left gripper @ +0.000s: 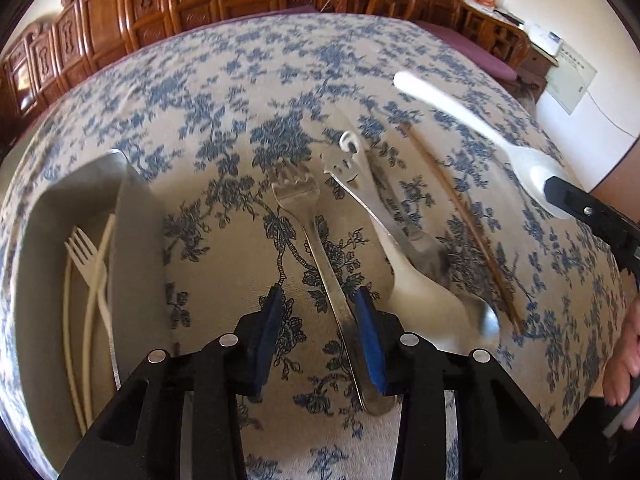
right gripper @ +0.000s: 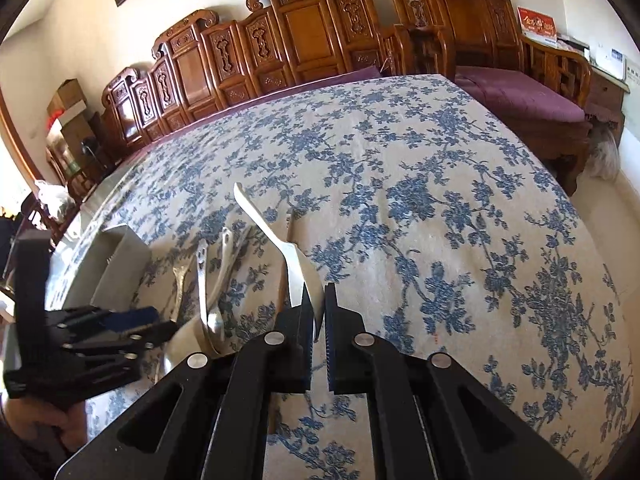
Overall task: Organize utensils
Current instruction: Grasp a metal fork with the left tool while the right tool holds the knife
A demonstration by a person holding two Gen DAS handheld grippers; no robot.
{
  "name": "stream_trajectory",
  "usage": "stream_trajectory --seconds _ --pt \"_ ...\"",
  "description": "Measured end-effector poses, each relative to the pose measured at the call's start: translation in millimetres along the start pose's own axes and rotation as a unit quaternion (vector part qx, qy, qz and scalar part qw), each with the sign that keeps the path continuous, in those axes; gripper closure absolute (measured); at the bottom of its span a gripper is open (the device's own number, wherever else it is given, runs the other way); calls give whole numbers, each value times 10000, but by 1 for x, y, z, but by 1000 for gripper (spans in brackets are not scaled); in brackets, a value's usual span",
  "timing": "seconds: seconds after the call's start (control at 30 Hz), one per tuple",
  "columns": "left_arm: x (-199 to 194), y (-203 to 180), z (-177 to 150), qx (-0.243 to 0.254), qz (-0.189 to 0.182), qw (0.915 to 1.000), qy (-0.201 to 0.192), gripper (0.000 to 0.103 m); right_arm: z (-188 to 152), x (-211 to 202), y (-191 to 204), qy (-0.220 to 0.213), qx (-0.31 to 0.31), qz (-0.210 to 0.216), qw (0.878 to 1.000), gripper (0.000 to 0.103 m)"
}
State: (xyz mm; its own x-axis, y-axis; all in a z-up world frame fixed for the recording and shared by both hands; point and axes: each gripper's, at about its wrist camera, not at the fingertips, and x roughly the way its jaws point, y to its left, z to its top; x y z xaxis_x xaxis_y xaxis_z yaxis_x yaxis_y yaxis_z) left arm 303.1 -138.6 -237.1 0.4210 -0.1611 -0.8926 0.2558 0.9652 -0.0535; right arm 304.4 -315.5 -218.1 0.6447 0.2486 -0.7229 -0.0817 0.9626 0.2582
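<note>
Your right gripper (right gripper: 319,312) pinches a white spoon (right gripper: 280,246) by its bowl, lifted clear of the table (right gripper: 460,208). Your left gripper (left gripper: 318,312) is spread astride the steel fork (left gripper: 316,236) handle, likely the next pick. The tray (left gripper: 136,216) by the left edge waits. Motion blur smears the remaining utensils.
</note>
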Motion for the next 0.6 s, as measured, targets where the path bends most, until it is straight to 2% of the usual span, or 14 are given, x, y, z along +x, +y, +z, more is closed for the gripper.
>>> stream_trajectory --seconds 0.2,0.3,0.33,0.6 --pt "4 -8 4 142 283 9995 22 69 0 0 0 17 54 14 10000 97" --pt "3 -9 4 155 229 9996 60 83 1 0 -2 16 135 39 9999 97" --pt "3 -9 4 162 227 9996 74 92 1 -1 -3 14 145 50 9999 97" --pt "-1 1 1 89 211 9996 192 96 0 -1 3 19 88 103 9999 97"
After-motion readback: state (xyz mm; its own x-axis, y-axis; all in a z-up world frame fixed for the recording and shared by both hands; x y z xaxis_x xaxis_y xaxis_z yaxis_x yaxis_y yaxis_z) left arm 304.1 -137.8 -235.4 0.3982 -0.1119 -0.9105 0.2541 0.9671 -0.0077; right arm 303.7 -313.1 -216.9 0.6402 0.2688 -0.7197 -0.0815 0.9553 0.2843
